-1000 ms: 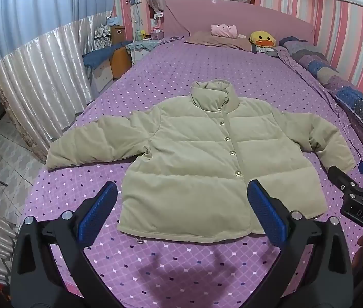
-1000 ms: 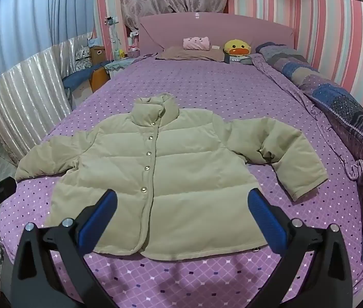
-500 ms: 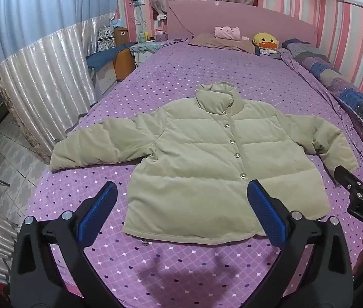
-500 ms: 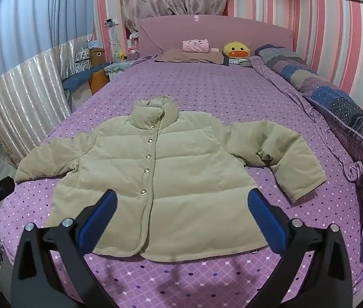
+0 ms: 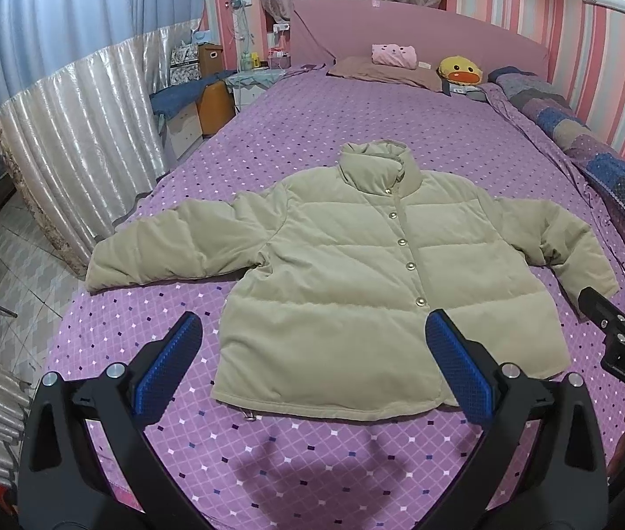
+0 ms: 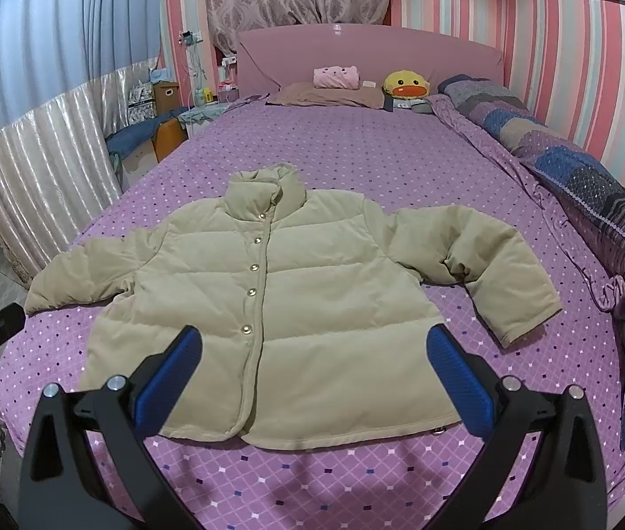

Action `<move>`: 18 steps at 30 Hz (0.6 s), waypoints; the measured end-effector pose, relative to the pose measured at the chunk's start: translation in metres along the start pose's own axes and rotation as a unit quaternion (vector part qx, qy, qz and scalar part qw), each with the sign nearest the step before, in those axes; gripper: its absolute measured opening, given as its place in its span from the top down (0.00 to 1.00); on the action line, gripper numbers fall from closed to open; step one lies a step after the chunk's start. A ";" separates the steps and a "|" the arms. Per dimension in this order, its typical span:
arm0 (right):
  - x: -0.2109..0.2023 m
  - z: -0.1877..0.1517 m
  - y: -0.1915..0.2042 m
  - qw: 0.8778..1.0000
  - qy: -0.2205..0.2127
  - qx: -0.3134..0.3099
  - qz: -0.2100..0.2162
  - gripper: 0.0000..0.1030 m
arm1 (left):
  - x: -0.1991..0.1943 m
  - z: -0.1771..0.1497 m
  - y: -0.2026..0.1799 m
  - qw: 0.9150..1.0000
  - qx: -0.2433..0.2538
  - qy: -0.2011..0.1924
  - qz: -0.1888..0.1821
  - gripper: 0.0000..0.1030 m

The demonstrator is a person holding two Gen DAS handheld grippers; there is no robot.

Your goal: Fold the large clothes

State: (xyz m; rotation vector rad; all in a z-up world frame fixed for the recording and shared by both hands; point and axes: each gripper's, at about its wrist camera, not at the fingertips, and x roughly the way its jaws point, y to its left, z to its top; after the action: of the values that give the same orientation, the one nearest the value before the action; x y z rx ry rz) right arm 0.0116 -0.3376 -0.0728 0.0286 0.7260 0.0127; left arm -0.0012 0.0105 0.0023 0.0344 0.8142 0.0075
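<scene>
Beige puffer jacket (image 5: 356, 274) lies flat and buttoned on the purple dotted bed (image 5: 356, 132), sleeves spread, collar toward the headboard. Left gripper (image 5: 312, 366) and right gripper (image 6: 312, 369) hover above its hem, fingers spread wide, grasping nothing.

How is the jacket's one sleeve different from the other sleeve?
The left sleeve lies stretched out nearly straight toward the bed's edge, while the right sleeve bends at the elbow and angles back down. The left sleeve looks smooth; the right sleeve bunches at its bend. Both are beige, puffy and flat on the purple bedspread.
</scene>
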 end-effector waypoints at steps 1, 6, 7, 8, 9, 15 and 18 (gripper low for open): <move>0.000 -0.001 0.000 1.000 0.000 0.000 -0.001 0.02 | 0.000 0.000 0.000 1.000 0.000 0.000 0.000 0.03; -0.001 -0.001 0.001 1.000 -0.002 -0.001 -0.002 0.02 | 0.003 -0.002 0.001 1.000 0.000 0.002 0.000 0.03; -0.001 -0.001 0.001 1.000 -0.002 -0.001 -0.003 0.02 | 0.002 -0.002 0.000 1.000 0.000 0.002 0.001 0.03; -0.002 -0.002 0.001 1.000 -0.004 -0.002 -0.004 0.02 | 0.002 -0.002 0.000 1.000 0.000 0.003 0.002 0.03; -0.002 -0.002 0.001 1.000 -0.004 -0.002 -0.004 0.02 | 0.002 -0.002 0.000 1.000 0.000 0.003 0.002 0.03; -0.003 -0.001 0.000 1.000 -0.004 -0.002 -0.004 0.02 | 0.002 -0.002 0.000 1.000 -0.001 0.001 0.002 0.03; -0.004 -0.002 0.000 1.000 -0.004 -0.002 -0.005 0.02 | 0.003 -0.003 0.001 1.000 0.000 0.002 0.003 0.03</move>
State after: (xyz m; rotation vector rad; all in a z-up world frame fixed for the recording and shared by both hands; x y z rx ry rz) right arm 0.0077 -0.3379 -0.0716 0.0209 0.7184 0.0047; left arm -0.0016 0.0118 -0.0019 0.0367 0.8178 0.0123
